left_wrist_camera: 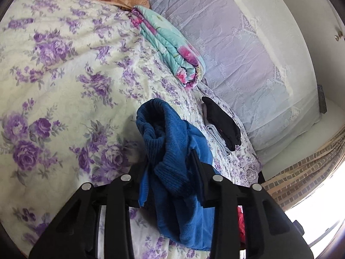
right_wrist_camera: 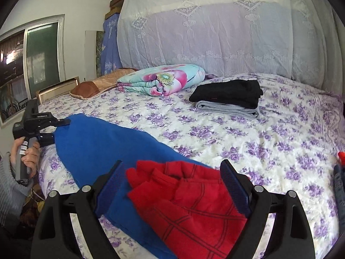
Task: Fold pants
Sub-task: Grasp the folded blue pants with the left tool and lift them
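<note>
Gripping a bunched ribbed end of the blue pants (left_wrist_camera: 172, 151), the left claw (left_wrist_camera: 172, 161) holds the fabric pinched between its fingers, lifted above the floral bedspread (left_wrist_camera: 64, 75). From the right wrist view, the blue pants stretch from that claw at the left edge down across the near side of the bed. The right claw (right_wrist_camera: 172, 185) stands wide open, its blue-padded fingers (right_wrist_camera: 235, 185) on either side of a red garment (right_wrist_camera: 194, 205) that lies over the blue fabric; whether they touch it cannot be told. Farther back on the bed sit a folded black garment (right_wrist_camera: 228, 92) stacked on a grey one (right_wrist_camera: 228, 109), and a rolled floral quilt (right_wrist_camera: 161, 78).
</note>
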Demonstrator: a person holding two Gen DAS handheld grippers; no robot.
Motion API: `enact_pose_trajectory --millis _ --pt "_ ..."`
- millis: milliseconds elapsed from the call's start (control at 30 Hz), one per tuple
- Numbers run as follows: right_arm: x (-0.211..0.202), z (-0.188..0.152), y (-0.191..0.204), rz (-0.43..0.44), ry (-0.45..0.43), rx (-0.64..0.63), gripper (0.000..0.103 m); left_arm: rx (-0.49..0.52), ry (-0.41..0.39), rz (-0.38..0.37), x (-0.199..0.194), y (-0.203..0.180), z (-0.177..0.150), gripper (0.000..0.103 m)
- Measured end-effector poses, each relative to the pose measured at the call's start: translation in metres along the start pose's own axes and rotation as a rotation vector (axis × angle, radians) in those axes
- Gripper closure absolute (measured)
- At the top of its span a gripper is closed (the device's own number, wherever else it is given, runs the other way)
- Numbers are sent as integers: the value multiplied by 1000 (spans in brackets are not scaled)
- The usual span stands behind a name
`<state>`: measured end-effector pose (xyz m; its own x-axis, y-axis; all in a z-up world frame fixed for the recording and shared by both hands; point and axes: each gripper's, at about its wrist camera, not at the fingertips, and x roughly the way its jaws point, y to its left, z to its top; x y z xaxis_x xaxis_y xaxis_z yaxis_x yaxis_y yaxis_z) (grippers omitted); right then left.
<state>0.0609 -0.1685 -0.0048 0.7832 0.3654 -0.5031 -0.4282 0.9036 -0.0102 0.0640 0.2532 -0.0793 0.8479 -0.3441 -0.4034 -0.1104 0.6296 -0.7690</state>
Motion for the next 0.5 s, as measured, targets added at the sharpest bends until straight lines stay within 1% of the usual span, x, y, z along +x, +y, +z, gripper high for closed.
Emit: enact_pose_trajectory --millis 33,100,167,200,233,267,300,367,400,467,500 --pt "8 2 0 -35 23 -12 14 27 -10 9 -4 -7 -1 70" --pt "33 -1 -2 -92 118 -25 15 63 -24 15 -10 -18 -2 70" --pt "71 -21 1 -102 313 -80 13 90 -35 14 -15 -28 -2 70" --pt "80 -32 4 -97 335 -97 12 101 -40 11 -16 -33 -2 70" --pt "76 -32 3 -97 313 -82 12 117 -44 10 -18 -39 -2 70" --pt "73 -28 0 -83 318 -61 12 134 -46 14 -19 -45 -2 70" --pt "68 -24 -4 -69 304 -37 12 155 -48 19 -20 -52 -3 70" --pt "51 -14 -7 -62 235 4 12 193 -56 29 -22 -65 -4 71" --pt "44 -8 -5 -43 198 14 12 210 -62 28 -22 -71 -5 71" --pt "40 2 4 -16 166 6 12 232 -69 19 -24 -82 -8 71" --pt "47 4 10 -13 173 -11 12 244 -70 13 -25 -88 -9 71"
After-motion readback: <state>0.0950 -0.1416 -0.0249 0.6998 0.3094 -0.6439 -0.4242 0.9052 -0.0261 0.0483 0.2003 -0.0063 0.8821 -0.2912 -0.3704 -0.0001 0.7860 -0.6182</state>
